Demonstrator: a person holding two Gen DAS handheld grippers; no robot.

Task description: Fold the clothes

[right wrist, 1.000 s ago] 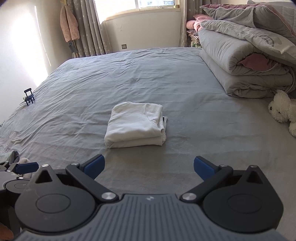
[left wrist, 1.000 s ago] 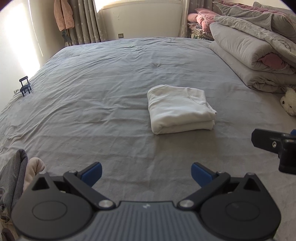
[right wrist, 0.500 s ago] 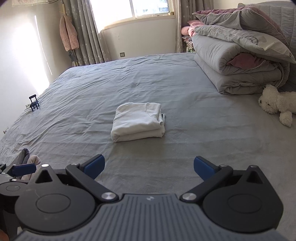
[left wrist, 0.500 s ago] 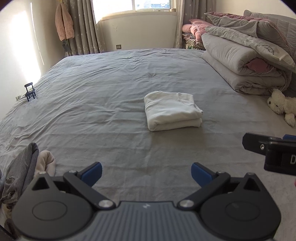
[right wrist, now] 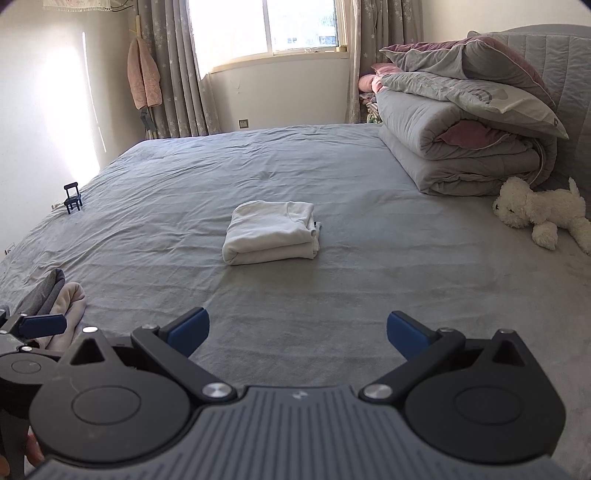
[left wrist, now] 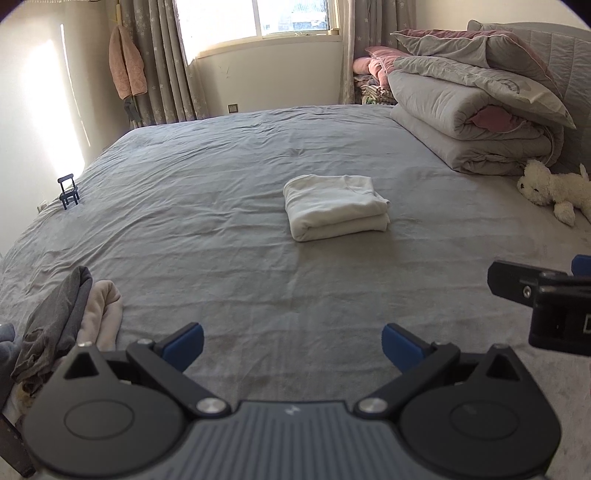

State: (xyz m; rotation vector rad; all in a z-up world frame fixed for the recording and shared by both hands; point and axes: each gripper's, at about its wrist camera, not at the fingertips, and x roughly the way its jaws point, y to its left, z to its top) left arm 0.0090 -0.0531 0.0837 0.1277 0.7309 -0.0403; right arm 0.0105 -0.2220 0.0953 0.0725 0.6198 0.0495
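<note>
With the white garment (left wrist: 336, 206) folded, both empty grippers, left (left wrist: 291, 341) and right (right wrist: 297, 330), jaws spread, should swing toward the unfolded pile (left wrist: 70, 317), pinching one layer only.

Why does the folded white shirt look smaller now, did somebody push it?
No. The folded white shirt lies on the same creases of the grey bedsheet; the open left gripper has drawn back from it.

Home bedroom. Wide bed (left wrist: 221, 221) under a creased grey sheet fills the room. Rolled duvets (right wrist: 461, 147) and pillows stacked far right against a padded headboard (right wrist: 569, 74). White plush dog (right wrist: 539, 214) just beside them. Far wall: sunlit window (right wrist: 273, 26), starred curtains (right wrist: 173, 74), pink robe (right wrist: 144, 74) hanging left. Loose clothes (left wrist: 70, 321) heaped near left.
</note>
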